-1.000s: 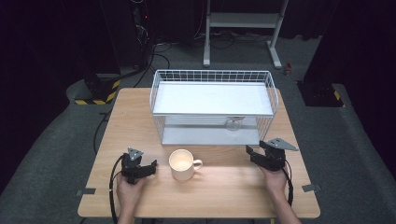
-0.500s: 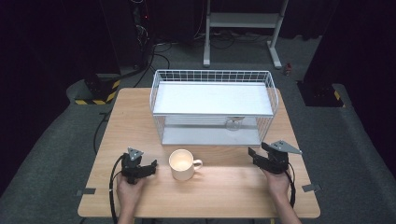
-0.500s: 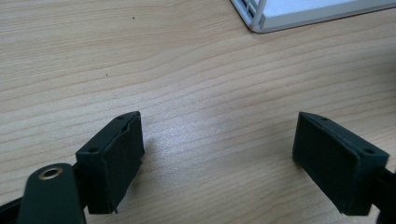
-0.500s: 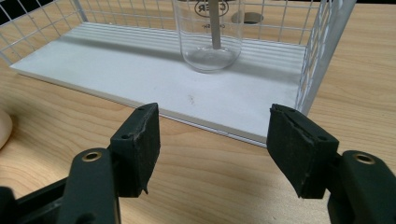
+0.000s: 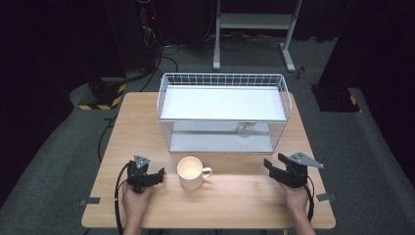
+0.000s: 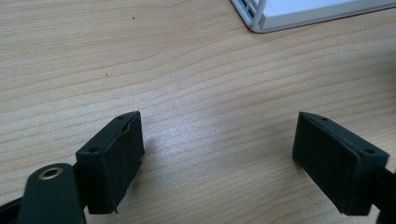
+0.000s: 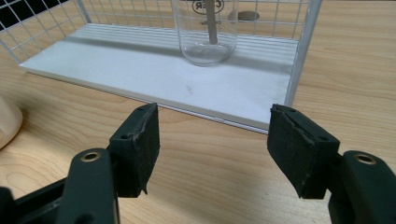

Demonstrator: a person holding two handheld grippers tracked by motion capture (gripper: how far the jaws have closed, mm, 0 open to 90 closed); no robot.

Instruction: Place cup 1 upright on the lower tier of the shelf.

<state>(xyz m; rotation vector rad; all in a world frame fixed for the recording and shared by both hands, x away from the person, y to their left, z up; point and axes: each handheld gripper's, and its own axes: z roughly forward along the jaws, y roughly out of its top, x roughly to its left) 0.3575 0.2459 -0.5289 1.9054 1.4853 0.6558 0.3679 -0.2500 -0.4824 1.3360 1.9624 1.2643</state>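
Observation:
A cream mug (image 5: 192,172) stands on the wooden table (image 5: 235,200) in front of a white wire rack (image 5: 222,78), its handle to the right. A clear glass (image 5: 243,129) stands on the rack's lower shelf; in the right gripper view this glass (image 7: 205,32) is straight ahead behind the wire. My left gripper (image 5: 155,175) rests left of the mug, open over bare wood (image 6: 219,135). My right gripper (image 5: 276,164) sits at the right, open and empty (image 7: 212,135), facing the rack's front edge. The mug's side (image 7: 7,123) shows at that view's left edge.
The rack has two white shelves, and its lower shelf (image 7: 140,70) lies just beyond my right jaws. Its front corner (image 6: 280,18) is at the top of the left gripper view. Dark floor, cables and a metal stand (image 5: 252,22) surround the table.
My right gripper has shifted slightly to the right and toward the table's near edge. The left gripper, mug and glass have stayed in place.

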